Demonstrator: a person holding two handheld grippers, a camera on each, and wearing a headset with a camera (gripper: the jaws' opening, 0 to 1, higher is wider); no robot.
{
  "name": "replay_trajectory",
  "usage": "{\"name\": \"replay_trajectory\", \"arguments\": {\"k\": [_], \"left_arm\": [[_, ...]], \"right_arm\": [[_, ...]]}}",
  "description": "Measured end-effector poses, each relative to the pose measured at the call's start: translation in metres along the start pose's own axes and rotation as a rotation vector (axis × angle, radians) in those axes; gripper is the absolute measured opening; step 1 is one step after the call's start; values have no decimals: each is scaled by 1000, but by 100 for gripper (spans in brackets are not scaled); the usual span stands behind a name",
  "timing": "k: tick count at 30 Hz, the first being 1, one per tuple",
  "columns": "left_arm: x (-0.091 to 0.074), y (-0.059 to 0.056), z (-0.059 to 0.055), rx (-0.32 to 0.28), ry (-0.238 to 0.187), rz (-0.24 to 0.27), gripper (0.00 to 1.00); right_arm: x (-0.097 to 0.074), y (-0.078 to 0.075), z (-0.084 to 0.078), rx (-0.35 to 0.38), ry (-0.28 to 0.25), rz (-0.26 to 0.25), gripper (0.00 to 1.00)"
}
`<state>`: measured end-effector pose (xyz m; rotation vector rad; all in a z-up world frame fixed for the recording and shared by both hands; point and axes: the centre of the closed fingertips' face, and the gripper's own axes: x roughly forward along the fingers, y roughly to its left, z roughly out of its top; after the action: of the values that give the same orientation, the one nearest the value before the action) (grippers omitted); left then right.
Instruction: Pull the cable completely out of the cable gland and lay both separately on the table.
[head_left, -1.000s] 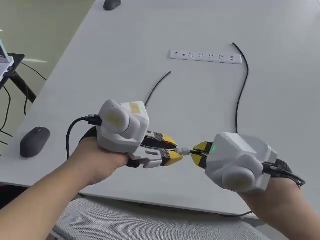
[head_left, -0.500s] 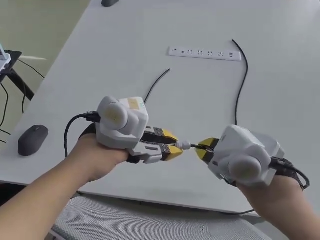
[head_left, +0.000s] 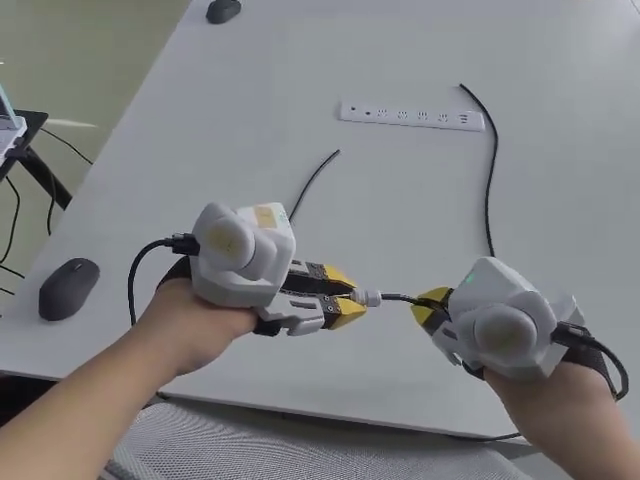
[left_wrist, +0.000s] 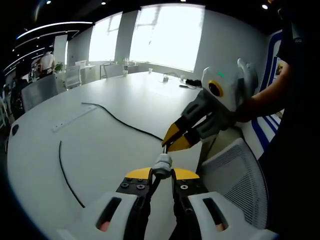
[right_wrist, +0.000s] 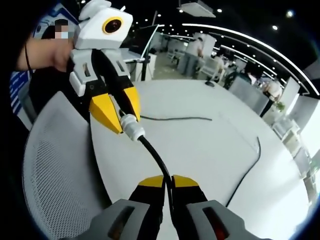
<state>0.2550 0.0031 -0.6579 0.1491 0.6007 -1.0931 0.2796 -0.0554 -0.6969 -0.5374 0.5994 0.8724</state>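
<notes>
Gripping the white cable gland (head_left: 368, 297), the left tongs (head_left: 345, 305) are closed on it as an anchor, held clear above the worktop (head_left: 400, 200). Facing them tip to tip, the right tongs (head_left: 432, 305) are pinched onto the black cable (head_left: 398, 298) just beyond the gland, so a straight pull apart should slide it free. Neither piece is laid down yet.

white plastic cable gland (head_left: 369, 297) rear: tucked inside left gripper (head_left: 352, 298) | thin black cable (head_left: 398, 297) end: buried in right gripper (head_left: 426, 305)
</notes>
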Motion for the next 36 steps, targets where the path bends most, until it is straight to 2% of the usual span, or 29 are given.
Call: {"name": "replay_trajectory", "arguments": {"k": [5, 7, 11, 19, 26, 36], "left_arm": [[-3, 0, -1, -5, -5, -1, 15], [-3, 0, -1, -5, -6, 0, 15], [-2, -2, 0, -2, -10, 2, 15], [0, -3, 0, 6, -9, 11, 15], [2, -6, -2, 5, -11, 19, 15], [0, 0, -3, 10, -9, 50, 16]], "right_arm": [[0, -7, -12, 72, 20, -9, 0], [2, -5, -17, 146, 22, 5, 0], [6, -10, -28, 168, 45, -8, 0], [11, -7, -42, 310, 78, -11, 0], [11, -2, -46, 341, 106, -8, 0], [2, -1, -42, 300, 77, -4, 1]]}}
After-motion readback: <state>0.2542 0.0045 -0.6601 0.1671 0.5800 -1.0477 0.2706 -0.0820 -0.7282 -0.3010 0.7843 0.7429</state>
